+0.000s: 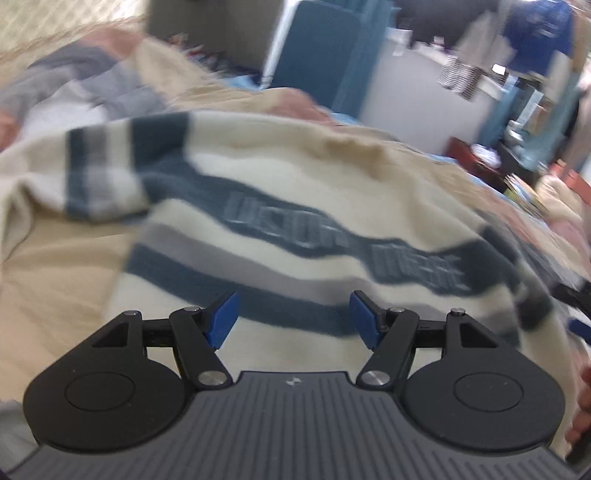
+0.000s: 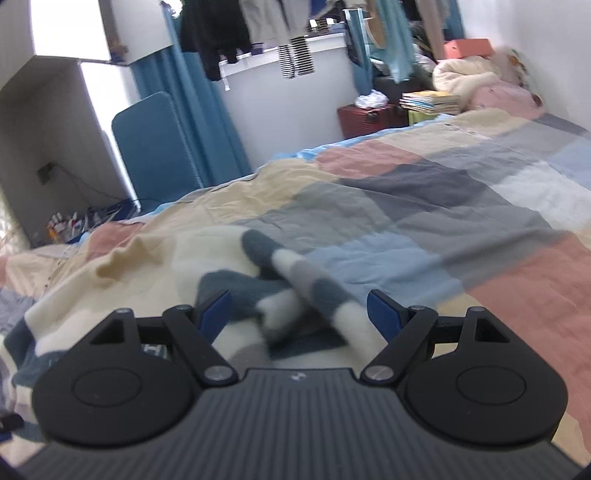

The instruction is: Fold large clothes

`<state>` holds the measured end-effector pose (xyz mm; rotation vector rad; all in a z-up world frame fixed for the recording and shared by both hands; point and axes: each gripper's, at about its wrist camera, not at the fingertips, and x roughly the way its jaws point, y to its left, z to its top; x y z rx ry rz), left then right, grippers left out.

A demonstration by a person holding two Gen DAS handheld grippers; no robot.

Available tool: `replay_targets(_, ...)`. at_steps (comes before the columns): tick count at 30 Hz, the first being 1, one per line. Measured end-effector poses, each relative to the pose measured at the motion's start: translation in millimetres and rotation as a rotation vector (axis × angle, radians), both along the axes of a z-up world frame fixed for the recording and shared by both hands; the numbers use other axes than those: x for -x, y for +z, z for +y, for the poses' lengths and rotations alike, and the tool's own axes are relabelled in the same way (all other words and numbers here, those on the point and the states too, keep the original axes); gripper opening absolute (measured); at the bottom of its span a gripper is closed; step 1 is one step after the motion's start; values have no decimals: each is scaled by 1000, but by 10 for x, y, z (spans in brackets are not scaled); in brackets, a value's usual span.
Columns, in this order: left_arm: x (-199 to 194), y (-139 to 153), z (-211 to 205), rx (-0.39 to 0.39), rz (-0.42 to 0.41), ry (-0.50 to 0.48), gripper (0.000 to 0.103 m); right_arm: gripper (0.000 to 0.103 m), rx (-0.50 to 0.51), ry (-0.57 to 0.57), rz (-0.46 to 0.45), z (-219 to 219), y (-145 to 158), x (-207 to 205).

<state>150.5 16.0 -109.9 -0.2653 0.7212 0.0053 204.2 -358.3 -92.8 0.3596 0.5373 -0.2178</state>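
Both tongs gape with nothing between their blue pads: the left gripper [image 1: 291, 317] hangs over the striped sweater [image 1: 295, 229], the right gripper [image 2: 299, 314] over its crossed sleeves [image 2: 295, 280]. That cream-and-navy sweater lies on the patchwork bedspread [image 2: 443, 206], my landmark. Beyond the bedspread hang blue curtains [image 2: 192, 110] and clothes [image 2: 218, 33]; beside it stand a red suitcase [image 2: 365, 118] and stacked books [image 2: 428, 101].

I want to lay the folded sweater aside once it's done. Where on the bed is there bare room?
The patchwork quilt lies bare beyond the striped sweater, across its grey, blue and pink squares toward the white wall. It gets crowded at the far end, near the cream bundle and stacked books. In the left wrist view the sweater covers most of the near bed.
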Motion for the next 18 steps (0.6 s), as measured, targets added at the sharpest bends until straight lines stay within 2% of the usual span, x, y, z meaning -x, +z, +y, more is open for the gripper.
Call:
replay_targets(3,129,-29,-219,-53,-31,-52,71,82,-1,4,28,1,-51,30)
replay_targets(7,259,-78,-311,-81,-39,-100,71,82,-12,-8,78,-19,-136,30)
replay_targets(10,279,-86,-259,-46,-32,-119,71,82,-26,-30,96,-69,-134,49)
replay_targets(14,289,-117,-215,-24,-30,-134,71,82,1,-120,128,-190,-147,138)
replay_targets(16,277,-160,-166,-9,-16,-120,71,82,-29,-172,166,-290,-207,182)
replay_targets(18,253,-214,-97,27,7,-100,71,81,-101,-204,207,-382,-285,246)
